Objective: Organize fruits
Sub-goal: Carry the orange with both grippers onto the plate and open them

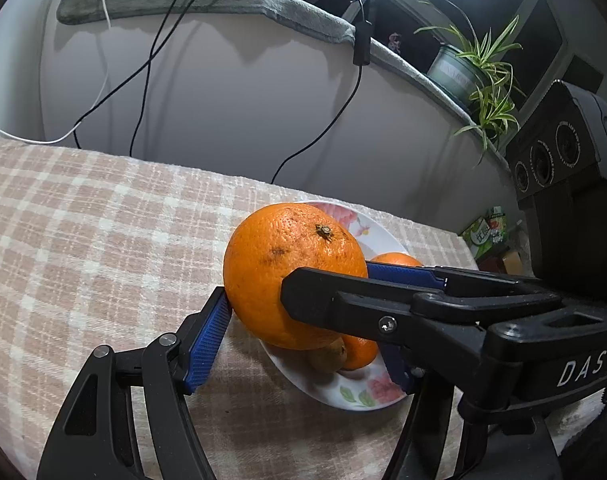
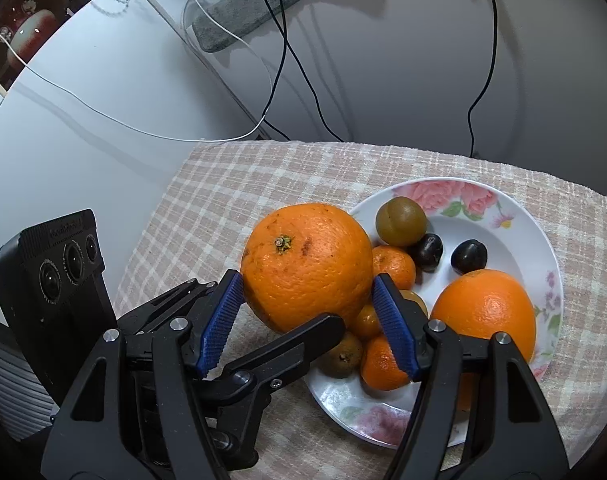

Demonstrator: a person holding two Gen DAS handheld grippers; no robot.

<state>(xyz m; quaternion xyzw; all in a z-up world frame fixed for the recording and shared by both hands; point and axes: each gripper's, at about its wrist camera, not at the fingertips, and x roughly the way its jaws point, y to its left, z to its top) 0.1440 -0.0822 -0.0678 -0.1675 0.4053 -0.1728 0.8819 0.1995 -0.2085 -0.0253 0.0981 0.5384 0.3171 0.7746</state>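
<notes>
A large orange (image 1: 291,272) (image 2: 307,264) is held above the left rim of a floral plate (image 1: 359,396) (image 2: 515,240). Both grippers grip it. My left gripper (image 1: 303,320) is shut on the orange, its blue pads on either side. My right gripper (image 2: 307,312) is shut on the same orange and crosses the left view as a black arm (image 1: 383,304). In the plate lie a second orange (image 2: 483,308), small tangerines (image 2: 391,264), a green plum (image 2: 399,220), two dark fruits (image 2: 467,256) and a brown kiwi (image 2: 341,354).
A pink checked cloth (image 1: 103,248) (image 2: 263,184) covers the table. Black and white cables (image 2: 287,60) hang down the wall behind. A potted plant (image 1: 475,68) stands on the ledge at right.
</notes>
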